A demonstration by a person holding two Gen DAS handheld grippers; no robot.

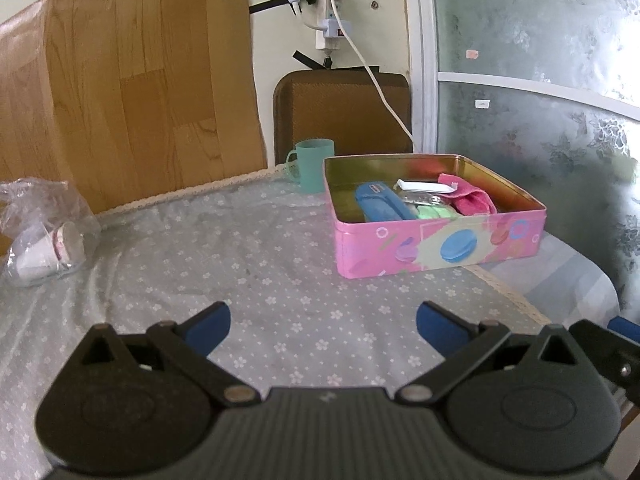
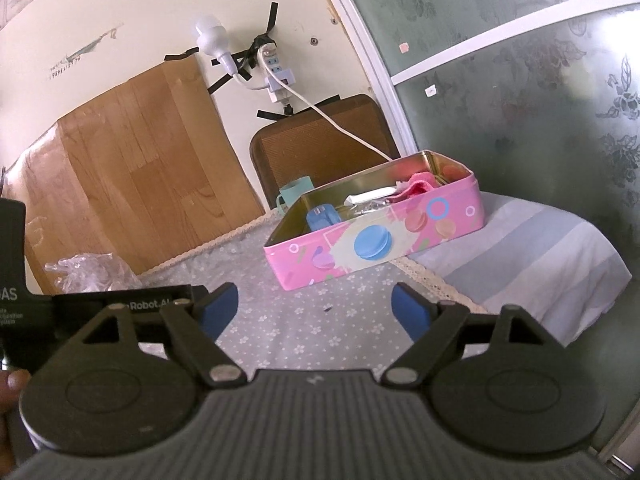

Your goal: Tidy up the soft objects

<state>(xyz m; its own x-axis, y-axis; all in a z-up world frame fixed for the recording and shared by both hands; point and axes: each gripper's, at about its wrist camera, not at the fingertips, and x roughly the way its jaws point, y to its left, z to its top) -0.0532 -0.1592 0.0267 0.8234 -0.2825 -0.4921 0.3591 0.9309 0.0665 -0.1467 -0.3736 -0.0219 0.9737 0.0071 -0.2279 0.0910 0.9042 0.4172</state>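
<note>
Now both grippers are hovering empty over the floral-print tablecloth (image 1: 248, 248), left gripper (image 1: 322, 322) and right gripper (image 2: 314, 306) each spreading blue-padded jaws wide. Far right, a pink rectangular tin (image 1: 436, 246) with glossy gold inside is holding the soft items: blue pouch (image 1: 380, 206), fuzzy pink cloth (image 1: 472, 196), green piece (image 1: 434, 211). Teal plastic cup (image 1: 314, 164) is standing just behind it; crinkly clear bag (image 1: 44, 232) is lying far left.

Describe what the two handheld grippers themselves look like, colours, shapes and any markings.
Both match. The left gripper has a dark grey ribbed body, two round black discs either side, black linkage arms on silver pivot pins, and blue pads on its jaws. The right gripper is built the same. In the right wrist view, the left unit's black side carries partly readable white lettering including "Robot.AI". No cables or sleeves show.
</note>
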